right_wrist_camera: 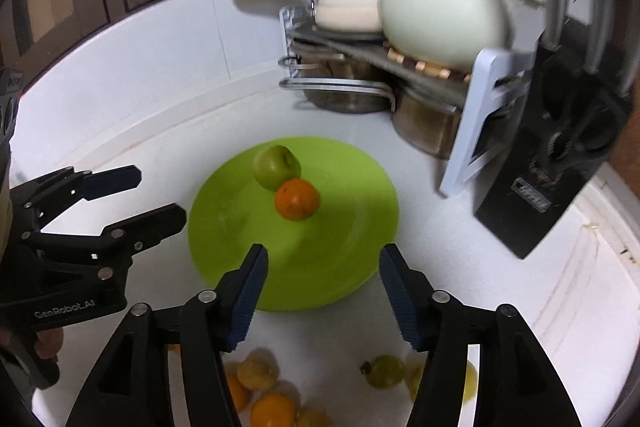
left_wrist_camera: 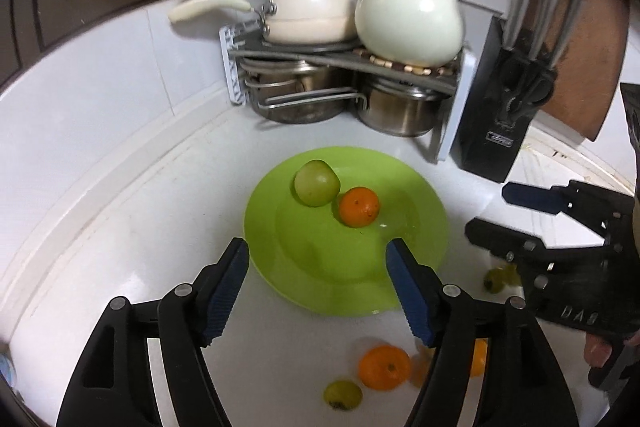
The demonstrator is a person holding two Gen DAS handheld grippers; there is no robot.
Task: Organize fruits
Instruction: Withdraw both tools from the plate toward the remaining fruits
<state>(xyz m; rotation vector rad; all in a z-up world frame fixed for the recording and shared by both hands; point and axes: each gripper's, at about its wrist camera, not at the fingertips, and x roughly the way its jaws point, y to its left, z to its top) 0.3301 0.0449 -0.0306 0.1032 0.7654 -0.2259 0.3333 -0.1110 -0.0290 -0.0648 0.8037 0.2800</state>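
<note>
Both the left gripper (left_wrist_camera: 318, 291) and right gripper (right_wrist_camera: 324, 293) hang with jaws wide and empty; the loose orange (left_wrist_camera: 384, 367) near the tabletop's front edge looks light, firm, prone to rolling, best pinched across its middle.

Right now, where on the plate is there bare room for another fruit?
The near half of the green plate, in front of the orange, and its right side are bare. The far left holds the green apple, apparently touching the orange. The counter just before the plate is crowded with loose fruit.
</note>
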